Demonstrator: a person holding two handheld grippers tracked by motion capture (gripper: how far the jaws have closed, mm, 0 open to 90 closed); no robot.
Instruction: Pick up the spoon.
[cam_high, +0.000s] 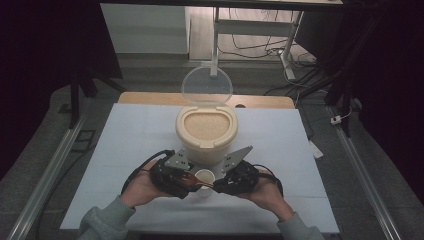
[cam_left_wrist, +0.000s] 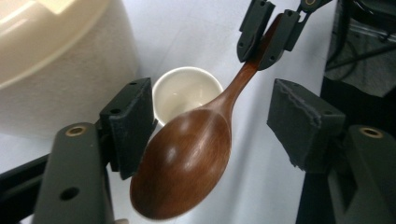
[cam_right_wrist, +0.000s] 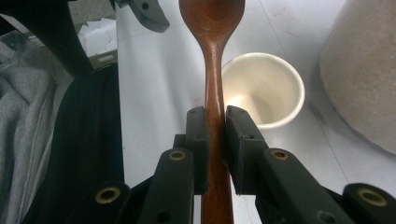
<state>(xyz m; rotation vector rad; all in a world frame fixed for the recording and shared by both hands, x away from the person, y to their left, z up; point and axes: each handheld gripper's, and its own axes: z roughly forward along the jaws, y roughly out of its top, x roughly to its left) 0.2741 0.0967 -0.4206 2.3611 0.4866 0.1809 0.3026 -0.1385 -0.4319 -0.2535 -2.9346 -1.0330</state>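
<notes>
- The wooden spoon (cam_right_wrist: 214, 56) hangs in the air just above the small white cup (cam_right_wrist: 264, 88), its handle clamped between the jaws of the right gripper (cam_right_wrist: 215, 116).
- The spoon's bowl (cam_left_wrist: 184, 158) lies between the wide-open jaws of the left gripper (cam_left_wrist: 212, 121); whether it touches the left jaw pad cannot be told.
- The cup stands empty on the white table (cam_high: 125, 140), between the two grippers and just in front of the cream rice container (cam_high: 205, 132).
- The container is filled with rice, its clear lid (cam_high: 206, 86) raised upright behind it.
</notes>
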